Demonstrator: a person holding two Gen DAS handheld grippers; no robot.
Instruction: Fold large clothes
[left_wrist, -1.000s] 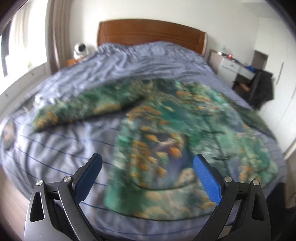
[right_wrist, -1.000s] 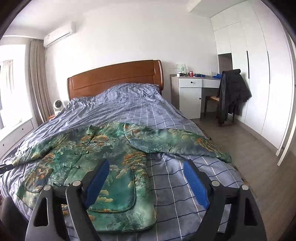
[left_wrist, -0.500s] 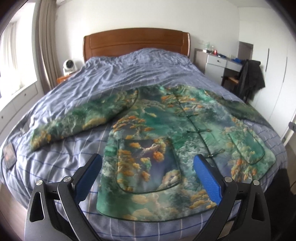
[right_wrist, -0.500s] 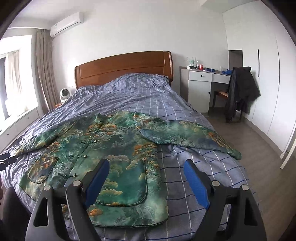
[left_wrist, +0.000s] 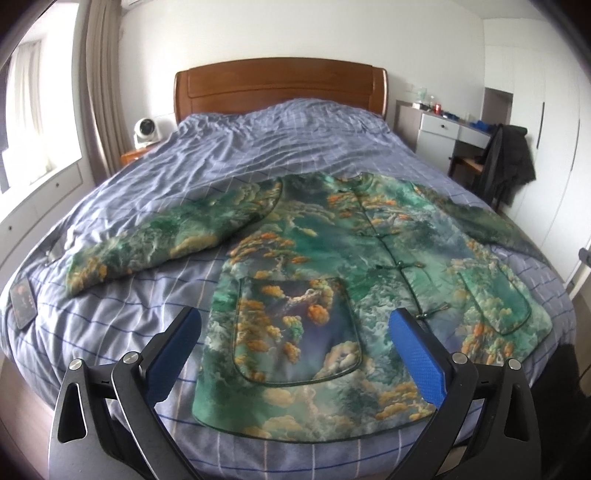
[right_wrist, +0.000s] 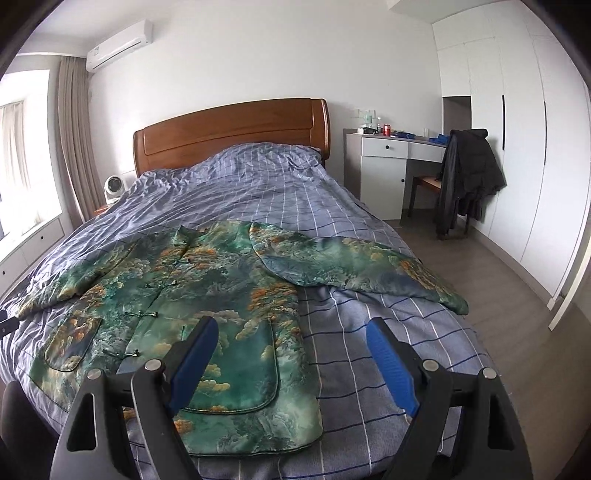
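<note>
1. I am holding my left gripper (left_wrist: 293, 345) spread wide, gripping nothing.
2. I am holding my right gripper (right_wrist: 291, 354) equally wide, empty.
3. The green floral satin jacket (left_wrist: 332, 280) is lying flat, sleeves outstretched, on the blue checked bedspread (left_wrist: 236, 158).

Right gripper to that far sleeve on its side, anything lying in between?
Nothing but bedding: in the right wrist view, only the blue checked duvet lies between the open right gripper and the jacket's spread sleeve.

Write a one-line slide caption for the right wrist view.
Open right gripper hovers at the bed's foot, above the hem of a green patterned jacket laid flat, sleeves spread.
</note>
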